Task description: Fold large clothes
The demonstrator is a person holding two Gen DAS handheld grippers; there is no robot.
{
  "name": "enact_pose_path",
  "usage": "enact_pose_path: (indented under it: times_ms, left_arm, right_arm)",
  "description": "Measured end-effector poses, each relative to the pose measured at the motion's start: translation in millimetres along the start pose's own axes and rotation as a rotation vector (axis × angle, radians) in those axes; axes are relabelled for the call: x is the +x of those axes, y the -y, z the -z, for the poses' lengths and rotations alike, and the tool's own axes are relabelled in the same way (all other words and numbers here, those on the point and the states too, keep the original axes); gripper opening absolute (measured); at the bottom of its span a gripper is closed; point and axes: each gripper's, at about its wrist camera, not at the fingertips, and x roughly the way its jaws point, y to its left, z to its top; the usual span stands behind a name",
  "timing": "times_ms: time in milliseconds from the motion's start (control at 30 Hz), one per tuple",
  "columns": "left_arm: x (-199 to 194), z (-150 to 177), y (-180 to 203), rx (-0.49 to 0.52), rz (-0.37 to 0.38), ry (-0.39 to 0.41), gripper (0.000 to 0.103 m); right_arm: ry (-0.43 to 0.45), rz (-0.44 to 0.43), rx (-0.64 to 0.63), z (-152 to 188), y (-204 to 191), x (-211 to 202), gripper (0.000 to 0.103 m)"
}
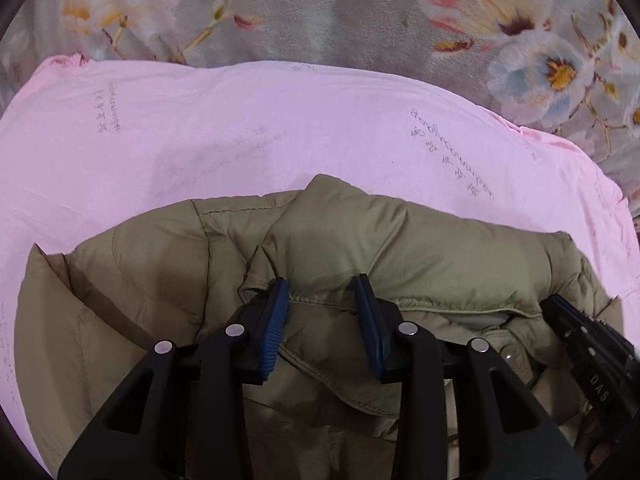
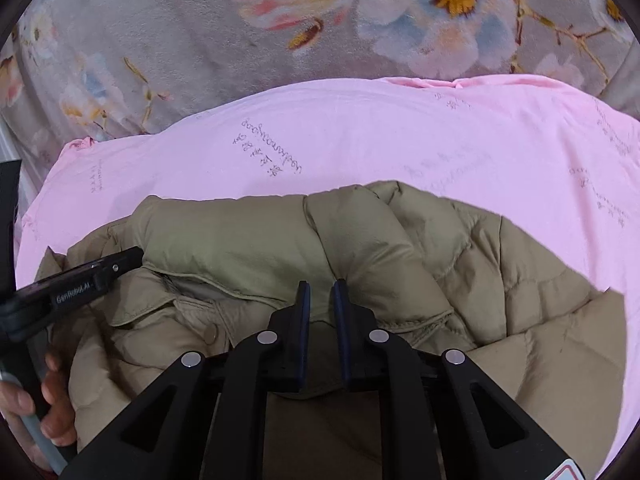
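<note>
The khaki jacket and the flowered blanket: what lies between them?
A pink sheet with faint printed writing lies between the khaki jacket and the flowered blanket; both wrist views show this.

Jacket [image 1: 328,240] lying on sheet [image 1: 240,128], sheet on blanket [image 1: 320,12]; left tool [image 1: 322,300] and right tool [image 2: 320,300] side by side over jacket.

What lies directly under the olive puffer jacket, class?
The olive puffer jacket lies on a pink printed sheet, which is spread over a grey floral blanket. Whether the sheet carries on beneath the jacket's middle is hidden by the jacket itself.
</note>
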Motion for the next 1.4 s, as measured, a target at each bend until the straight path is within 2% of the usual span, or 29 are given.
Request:
enact_pose_path:
  times_ms: [133, 433, 1267, 1367, 1400]
  left_arm:
    - [4, 7, 12, 0.052, -0.064, 0.028, 0.034]
    - [13, 8, 21, 0.106, -0.126, 0.025, 0.033]
    - [14, 8, 32, 0.151, -0.206, 0.037, 0.034]
    - [7, 9, 27, 0.127, -0.203, 0.042, 0.037]
    - [-2, 13, 24, 0.113, -0.212, 0.036, 0.042]
  right_arm:
    - [-0.005, 0.010, -0.002, 2, -1, 5, 0.011]
    - [-0.019, 0.002, 0.003, 0, 0, 10, 0.011]
    - [-0.031, 0.057, -0.036, -2, -8, 15, 0.010]
    - [-0.028, 0.045, -0.016, -2, -5, 12, 0.010]
    - [-0.027, 0.050, -0.014, 0, -4, 7, 0.010]
